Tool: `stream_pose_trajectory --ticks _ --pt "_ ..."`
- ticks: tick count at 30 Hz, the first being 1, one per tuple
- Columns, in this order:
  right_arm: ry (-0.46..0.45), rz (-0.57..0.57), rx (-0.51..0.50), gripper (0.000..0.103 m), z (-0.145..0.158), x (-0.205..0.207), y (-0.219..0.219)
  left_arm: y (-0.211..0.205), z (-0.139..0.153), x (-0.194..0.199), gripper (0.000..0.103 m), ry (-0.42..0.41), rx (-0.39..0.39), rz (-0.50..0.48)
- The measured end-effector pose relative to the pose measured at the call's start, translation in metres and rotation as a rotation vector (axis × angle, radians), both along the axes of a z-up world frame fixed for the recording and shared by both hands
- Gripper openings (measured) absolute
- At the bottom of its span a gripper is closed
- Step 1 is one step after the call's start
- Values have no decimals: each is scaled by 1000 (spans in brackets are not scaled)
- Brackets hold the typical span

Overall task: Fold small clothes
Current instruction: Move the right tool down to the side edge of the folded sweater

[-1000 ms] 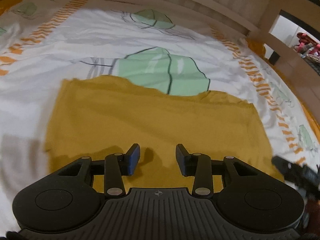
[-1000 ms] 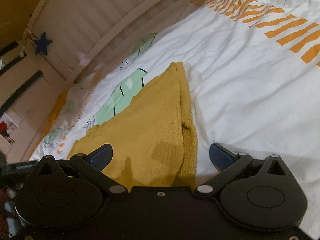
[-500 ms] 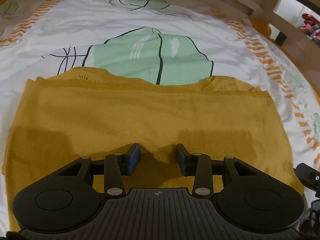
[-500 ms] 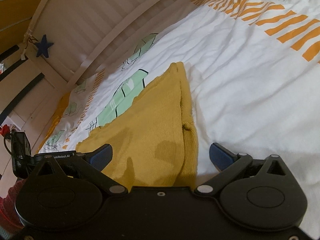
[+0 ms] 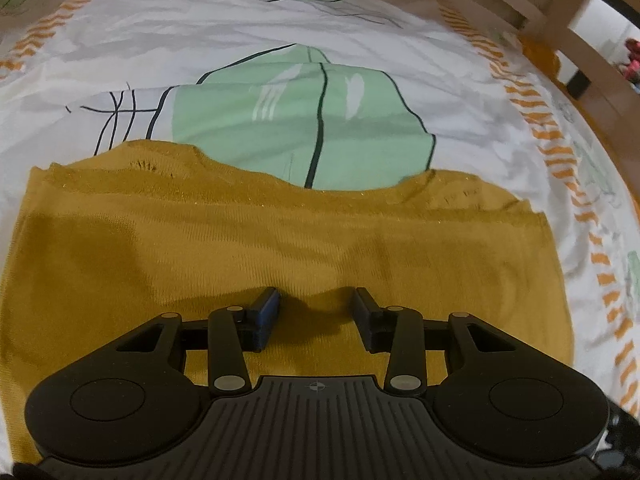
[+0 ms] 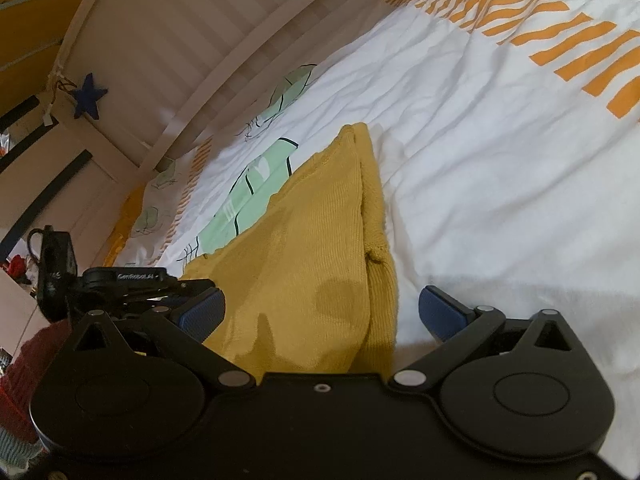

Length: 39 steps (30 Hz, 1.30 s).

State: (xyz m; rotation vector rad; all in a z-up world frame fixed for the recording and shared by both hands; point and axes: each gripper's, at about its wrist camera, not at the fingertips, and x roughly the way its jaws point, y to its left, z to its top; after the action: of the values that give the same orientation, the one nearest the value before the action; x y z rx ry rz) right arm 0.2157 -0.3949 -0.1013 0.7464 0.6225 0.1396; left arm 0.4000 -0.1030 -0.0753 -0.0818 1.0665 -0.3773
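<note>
A yellow knit top (image 5: 280, 248) lies flat on a white bed sheet (image 5: 280, 60). The sheet has green leaf pictures (image 5: 296, 120) and orange stripes (image 5: 560, 152) on it.

On the left, the left gripper (image 5: 316, 312) hangs low over the near middle of the top. Its two fingers are a little way apart, with nothing held between them.

On the right, the right gripper (image 6: 322, 312) is spread wide over the top's (image 6: 312, 248) near right side edge. One finger is over the yellow cloth and the other is over the white sheet (image 6: 500, 160). It holds nothing.

Far off stands a wooden bed rail (image 6: 180, 32) with a blue star (image 6: 89, 96) on it.
</note>
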Motion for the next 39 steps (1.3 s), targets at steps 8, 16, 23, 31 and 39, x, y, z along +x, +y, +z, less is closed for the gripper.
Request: stream_pose_trajectory --ticks 8,16,23,31,39 --pt "0 0 3 103 0 1 -1 -5 0 -5 40 -27 39 -7" --pt "0 0 3 103 0 0 0 -7 3 -16 40 -38 79 -21" --pt "-10 3 10 103 -1 -1 -2 6 3 -60 40 -39 66 -60" --pt "-18 13 -7 103 -1 -4 0 33 5 -113 40 28 42 -91" --pt "33 28 26 103 3 6 -5 63 25 -152 40 -151 68 -45"
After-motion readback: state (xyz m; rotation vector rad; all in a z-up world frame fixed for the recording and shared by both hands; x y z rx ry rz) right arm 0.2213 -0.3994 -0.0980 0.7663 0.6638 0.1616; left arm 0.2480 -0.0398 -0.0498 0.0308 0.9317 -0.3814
